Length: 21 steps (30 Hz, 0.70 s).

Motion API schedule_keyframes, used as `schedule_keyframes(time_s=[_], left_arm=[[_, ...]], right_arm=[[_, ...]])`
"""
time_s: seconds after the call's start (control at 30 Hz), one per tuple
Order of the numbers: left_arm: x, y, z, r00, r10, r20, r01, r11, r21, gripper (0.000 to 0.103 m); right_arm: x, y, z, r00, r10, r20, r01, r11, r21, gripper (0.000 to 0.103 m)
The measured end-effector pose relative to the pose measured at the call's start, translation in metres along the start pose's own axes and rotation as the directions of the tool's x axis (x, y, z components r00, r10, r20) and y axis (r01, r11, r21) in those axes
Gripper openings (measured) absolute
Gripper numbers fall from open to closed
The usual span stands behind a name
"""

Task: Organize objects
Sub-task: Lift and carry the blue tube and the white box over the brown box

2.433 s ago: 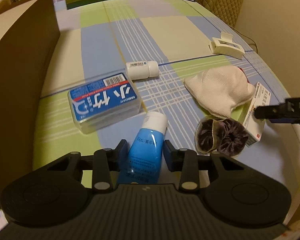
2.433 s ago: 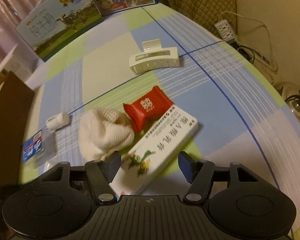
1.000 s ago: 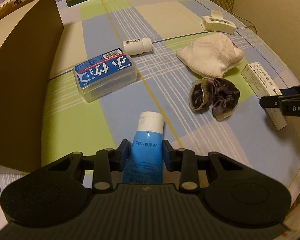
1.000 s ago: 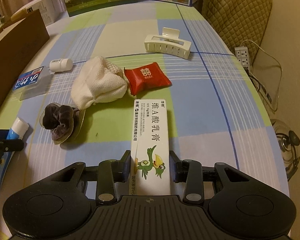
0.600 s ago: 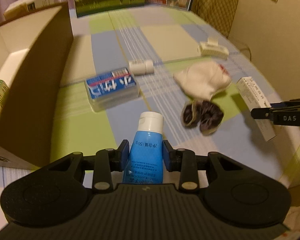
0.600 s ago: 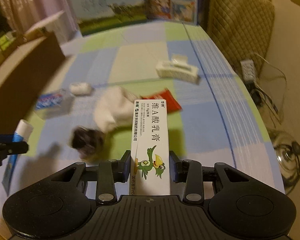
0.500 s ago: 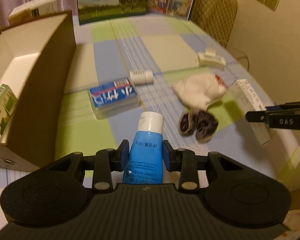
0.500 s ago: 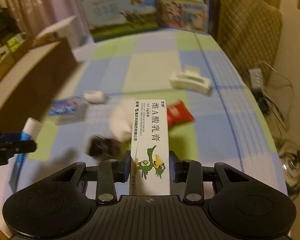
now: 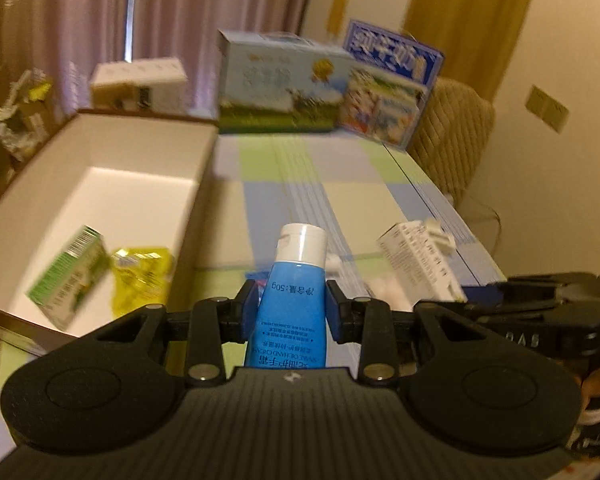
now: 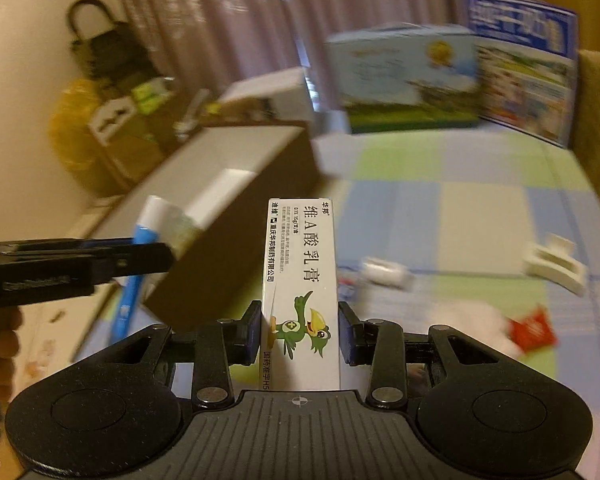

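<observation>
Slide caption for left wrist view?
Left hand-held gripper holding blue tube beside open cardboard box.

A table (image 10: 480, 208) under a checked cloth of green, blue and cream squares fills the middle and right of the right wrist view. Along its left side lies a long open cardboard box (image 9: 112, 200). At the far end, top of frame, stand two printed cartons (image 9: 284, 88) side by side. Lower right, blurred, lie a white hair claw (image 10: 556, 264), a small white bottle (image 10: 386, 272), a white cloth (image 10: 468, 324) and a red packet (image 10: 532, 330) touching the cloth's right edge.
</observation>
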<state>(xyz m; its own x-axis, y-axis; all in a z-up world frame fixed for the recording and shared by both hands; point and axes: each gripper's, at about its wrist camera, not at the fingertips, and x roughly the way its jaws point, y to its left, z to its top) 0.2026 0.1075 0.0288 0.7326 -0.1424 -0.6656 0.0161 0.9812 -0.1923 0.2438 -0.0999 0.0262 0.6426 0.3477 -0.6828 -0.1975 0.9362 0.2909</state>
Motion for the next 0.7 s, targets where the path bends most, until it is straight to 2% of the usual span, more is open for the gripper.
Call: schedule_keyframes(time_s=[0.13, 0.33, 0.53, 0.7], left_arm=[[-0.015, 0.023, 0.012, 0.998, 0.043, 0.036, -0.042, 0.999, -0.031, 0.03], [-0.031, 0.066, 0.033, 0.988, 0.133, 0.077, -0.129, 0.99, -0.06, 0.03], [-0.029, 0.113, 0.05, 0.975, 0.21, 0.075, -0.205, 0.977, -0.065, 0.03], [-0.012, 0.151, 0.065, 0.969, 0.247, 0.033, -0.244, 0.967, -0.068, 0.03]], right_arm=[[0.022, 0.036, 0.02, 0.997, 0.073, 0.009, -0.072, 0.997, -0.03, 0.035], [0.063, 0.073, 0.049, 0.991, 0.134, 0.003, -0.134, 0.991, -0.02, 0.035], [0.11, 0.103, 0.072, 0.992, 0.124, -0.025, -0.124, 0.992, -0.018, 0.035], [0.149, 0.123, 0.083, 0.996, 0.067, -0.064, -0.07, 0.996, -0.049, 0.035]])
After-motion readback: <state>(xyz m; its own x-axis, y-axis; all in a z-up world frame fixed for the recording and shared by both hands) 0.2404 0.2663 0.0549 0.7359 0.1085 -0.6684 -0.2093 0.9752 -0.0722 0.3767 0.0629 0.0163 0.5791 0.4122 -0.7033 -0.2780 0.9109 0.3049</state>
